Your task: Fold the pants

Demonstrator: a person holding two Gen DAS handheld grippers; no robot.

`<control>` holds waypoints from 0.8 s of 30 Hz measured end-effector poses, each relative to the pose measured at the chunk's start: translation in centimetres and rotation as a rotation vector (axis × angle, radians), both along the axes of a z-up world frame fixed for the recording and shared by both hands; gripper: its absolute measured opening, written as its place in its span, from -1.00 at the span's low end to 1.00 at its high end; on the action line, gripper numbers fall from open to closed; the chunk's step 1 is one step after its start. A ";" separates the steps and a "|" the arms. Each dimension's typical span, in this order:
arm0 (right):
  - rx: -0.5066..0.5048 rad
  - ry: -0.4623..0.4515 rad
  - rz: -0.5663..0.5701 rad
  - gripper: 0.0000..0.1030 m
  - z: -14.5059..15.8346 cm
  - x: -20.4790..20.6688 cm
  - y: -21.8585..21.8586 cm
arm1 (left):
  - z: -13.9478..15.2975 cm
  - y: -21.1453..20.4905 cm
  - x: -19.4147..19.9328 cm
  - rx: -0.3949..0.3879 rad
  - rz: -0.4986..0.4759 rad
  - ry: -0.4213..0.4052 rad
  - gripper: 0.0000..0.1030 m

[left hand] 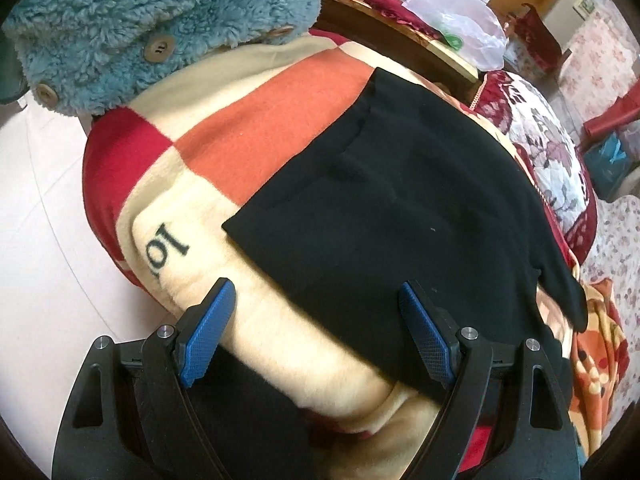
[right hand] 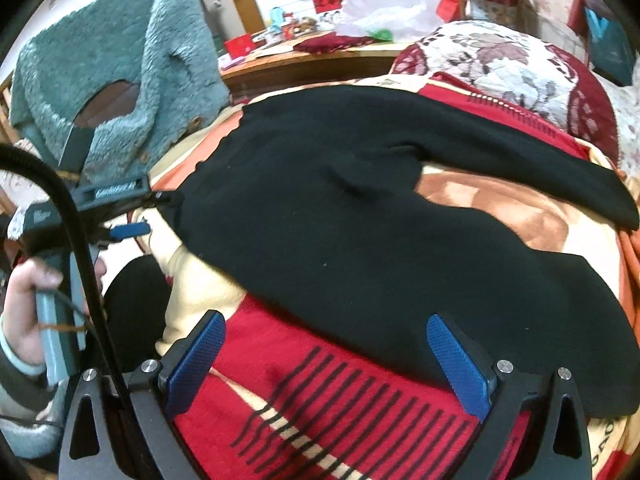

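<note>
Black pants [left hand: 400,200] lie spread on a red, orange and cream blanket [left hand: 248,120] over a bed. In the right wrist view the pants [right hand: 340,220] show two legs running to the right. My left gripper [left hand: 316,300] is open, its blue pads [left hand: 212,332] astride the near edge of the pants, just above the blanket. It also shows in the right wrist view [right hand: 148,216] at the pants' left corner. My right gripper [right hand: 324,332] is open above the near hem of the lower leg, holding nothing.
A teal fleece jacket [left hand: 140,20] hangs at the blanket's left end. A floral quilt [right hand: 500,68] lies at the far right. A wooden table [right hand: 304,60] with a plastic bag [right hand: 388,12] and clutter stands behind. Pale floor [left hand: 40,220] lies left of the bed.
</note>
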State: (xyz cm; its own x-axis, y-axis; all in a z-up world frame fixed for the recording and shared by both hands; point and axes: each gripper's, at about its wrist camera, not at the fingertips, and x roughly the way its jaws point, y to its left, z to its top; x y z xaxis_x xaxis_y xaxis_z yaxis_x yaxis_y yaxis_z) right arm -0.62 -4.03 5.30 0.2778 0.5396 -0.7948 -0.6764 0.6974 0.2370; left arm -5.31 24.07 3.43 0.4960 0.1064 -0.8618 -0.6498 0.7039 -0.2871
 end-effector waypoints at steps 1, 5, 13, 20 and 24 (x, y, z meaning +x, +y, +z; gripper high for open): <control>-0.005 -0.004 0.007 0.96 -0.1 -0.1 0.1 | -0.1 0.2 0.3 -0.001 0.001 0.002 0.63; -0.068 -0.064 0.051 0.85 -0.8 -0.6 0.9 | -0.1 0.5 1.2 0.017 0.004 0.003 0.63; -0.162 -0.154 0.096 0.30 -2.5 0.4 2.3 | -0.3 -0.1 2.5 0.081 -0.023 0.029 0.63; -0.104 -0.113 0.112 -0.54 -2.0 2.0 3.5 | 0.4 0.6 2.3 0.117 -0.025 -0.001 -0.56; -0.074 -0.069 0.110 -0.71 -1.7 2.1 3.9 | 0.5 1.4 2.4 0.088 -0.034 -0.026 -0.77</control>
State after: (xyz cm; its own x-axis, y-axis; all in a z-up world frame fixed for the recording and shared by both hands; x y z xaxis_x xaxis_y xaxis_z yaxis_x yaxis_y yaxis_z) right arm 1.53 -0.16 3.56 0.2751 0.5104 -0.8148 -0.7629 0.6316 0.1381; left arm -2.95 25.47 3.95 0.5226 0.1633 -0.8368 -0.6180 0.7487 -0.2398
